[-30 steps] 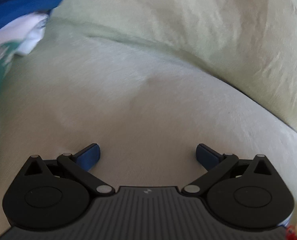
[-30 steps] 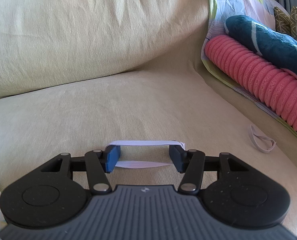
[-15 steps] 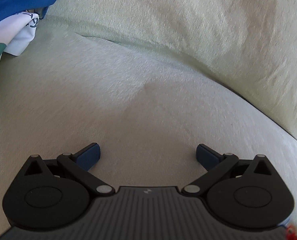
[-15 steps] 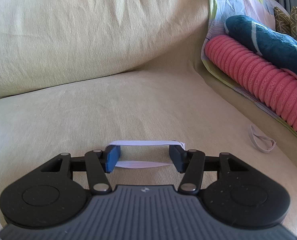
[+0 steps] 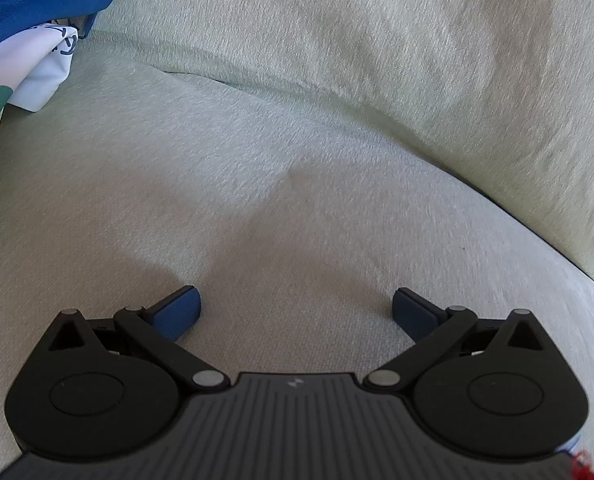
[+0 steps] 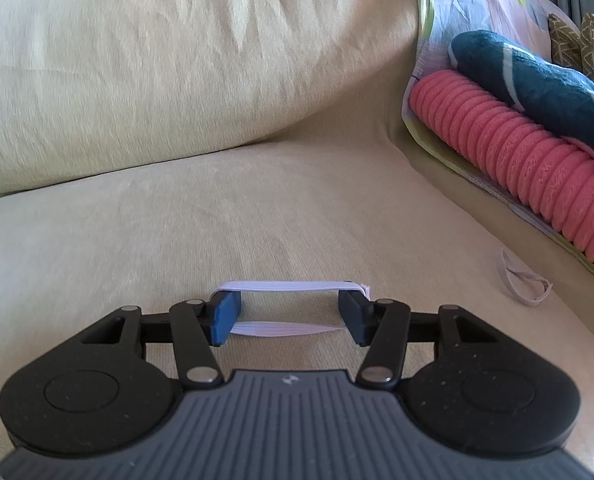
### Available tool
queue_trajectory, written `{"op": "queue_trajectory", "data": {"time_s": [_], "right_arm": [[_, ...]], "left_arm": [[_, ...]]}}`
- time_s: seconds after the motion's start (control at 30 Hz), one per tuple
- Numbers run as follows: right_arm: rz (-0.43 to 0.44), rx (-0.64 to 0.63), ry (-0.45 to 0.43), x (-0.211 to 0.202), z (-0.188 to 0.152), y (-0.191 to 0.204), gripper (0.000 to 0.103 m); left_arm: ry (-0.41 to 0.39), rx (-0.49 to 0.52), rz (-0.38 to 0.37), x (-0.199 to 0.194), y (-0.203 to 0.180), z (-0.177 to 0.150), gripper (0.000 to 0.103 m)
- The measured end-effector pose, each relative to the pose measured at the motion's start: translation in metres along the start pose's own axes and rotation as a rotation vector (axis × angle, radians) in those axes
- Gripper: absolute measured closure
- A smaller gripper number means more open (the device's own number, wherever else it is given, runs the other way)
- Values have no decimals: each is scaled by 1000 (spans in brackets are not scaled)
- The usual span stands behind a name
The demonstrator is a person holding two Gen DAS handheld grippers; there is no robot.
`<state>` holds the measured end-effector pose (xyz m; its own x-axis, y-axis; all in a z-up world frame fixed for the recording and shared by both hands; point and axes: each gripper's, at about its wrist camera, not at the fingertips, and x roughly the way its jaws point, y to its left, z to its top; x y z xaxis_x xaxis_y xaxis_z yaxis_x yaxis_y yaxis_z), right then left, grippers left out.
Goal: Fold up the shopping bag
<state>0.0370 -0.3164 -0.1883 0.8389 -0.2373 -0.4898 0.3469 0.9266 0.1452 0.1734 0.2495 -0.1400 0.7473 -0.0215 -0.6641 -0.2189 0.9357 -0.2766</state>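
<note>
A pale green sofa seat point(image 6: 257, 208) is lying under its back cushion point(image 6: 157, 60). At the right, a pink ribbed roll point(image 6: 517, 152) is sitting beneath a dark teal cushion point(image 6: 537, 72); a loose elastic band point(image 6: 521, 276) is lying nearby.

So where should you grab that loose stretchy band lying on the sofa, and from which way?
Take the loose band at its rounded near end, coming down from above. It lies flat and limp on the sofa seat, so nothing stands up to pinch from the side. The pink roll crowds its far side, so the open seat side looks easier. The left gripper is free.
</note>
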Motion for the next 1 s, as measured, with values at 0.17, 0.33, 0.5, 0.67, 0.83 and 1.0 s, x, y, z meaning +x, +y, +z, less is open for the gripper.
{"op": "queue_trajectory", "data": {"time_s": [0.17, 0.33, 0.5, 0.67, 0.83, 1.0], "right_arm": [[-1, -2, 0, 0, 0, 2, 52], [-1, -1, 0, 0, 0, 2, 52], [0, 0, 0, 0, 0, 2, 52], [0, -1, 0, -1, 0, -3, 52], [0, 0, 0, -1, 1, -3, 52], [0, 0, 0, -1, 1, -3, 52]], "left_arm": [[-1, -1, 1, -1, 0, -1, 0], [-1, -1, 1, -1, 0, -1, 0], [-3, -1, 2, -1, 0, -1, 0], [-4, 0, 2, -1, -1, -1, 0], [-4, 0, 2, -1, -1, -2, 0], [-4, 0, 3, -1, -1, -1, 0]]}}
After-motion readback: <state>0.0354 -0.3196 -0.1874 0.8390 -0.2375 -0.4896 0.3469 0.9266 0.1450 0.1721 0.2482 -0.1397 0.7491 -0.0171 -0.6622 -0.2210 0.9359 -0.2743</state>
